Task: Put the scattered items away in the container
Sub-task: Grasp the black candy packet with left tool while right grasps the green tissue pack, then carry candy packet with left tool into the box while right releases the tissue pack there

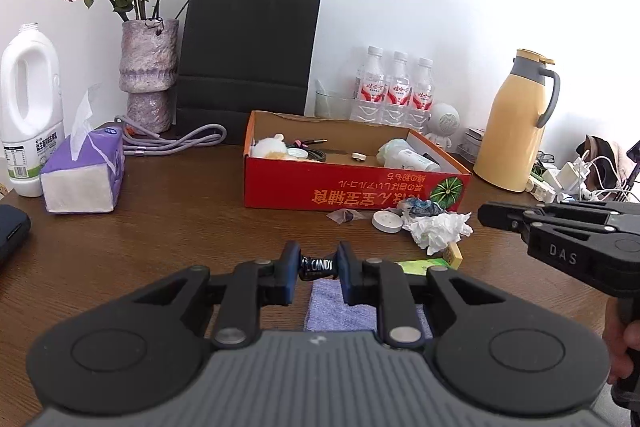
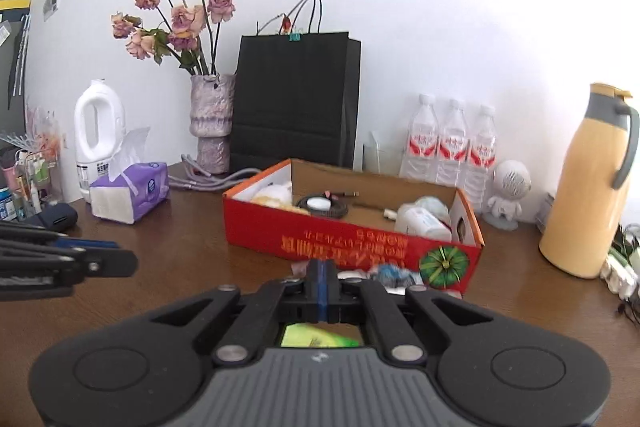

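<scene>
Nearest in the left wrist view, the left gripper [image 1: 318,267] is clamped on 1 black candy wrapper [image 1: 316,265] (the word CANDY shows on it), held above a blue cloth [image 1: 340,303] that lies on the brown table [image 1: 180,227]. Just right of it lies 1 green packet [image 1: 424,265], which also shows under the right gripper [image 2: 321,281], whose pads are pressed together with nothing visible between them. A hand [image 1: 624,351] holds that gripper at the right edge of the left view.

Between the grippers and the container sits the remaining scatter: 1 crumpled white tissue [image 1: 438,229], 1 white round cap [image 1: 387,221], 1 bluish crumpled wrapper [image 1: 420,207] and 1 small brownish scrap [image 1: 344,215], all close to the front wall of the red cardboard box [image 1: 340,187]. This litter lies directly in front of the box's right half.

Inside the box are 1 white plush toy [image 1: 272,146], a coiled dark cable [image 1: 316,153], 1 small round knob [image 1: 358,156] and a white bottle [image 1: 412,159] lying on its side.

Left of the box stands 1 purple tissue pack [image 1: 84,171], with 1 white jug [image 1: 30,115] behind it. Along the wall are 1 vase of dried roses [image 1: 148,75], 1 black paper bag [image 1: 248,51], 3 water bottles [image 1: 396,87], 1 white astronaut figure [image 1: 444,123] and 1 yellow thermos jug [image 1: 516,119].
</scene>
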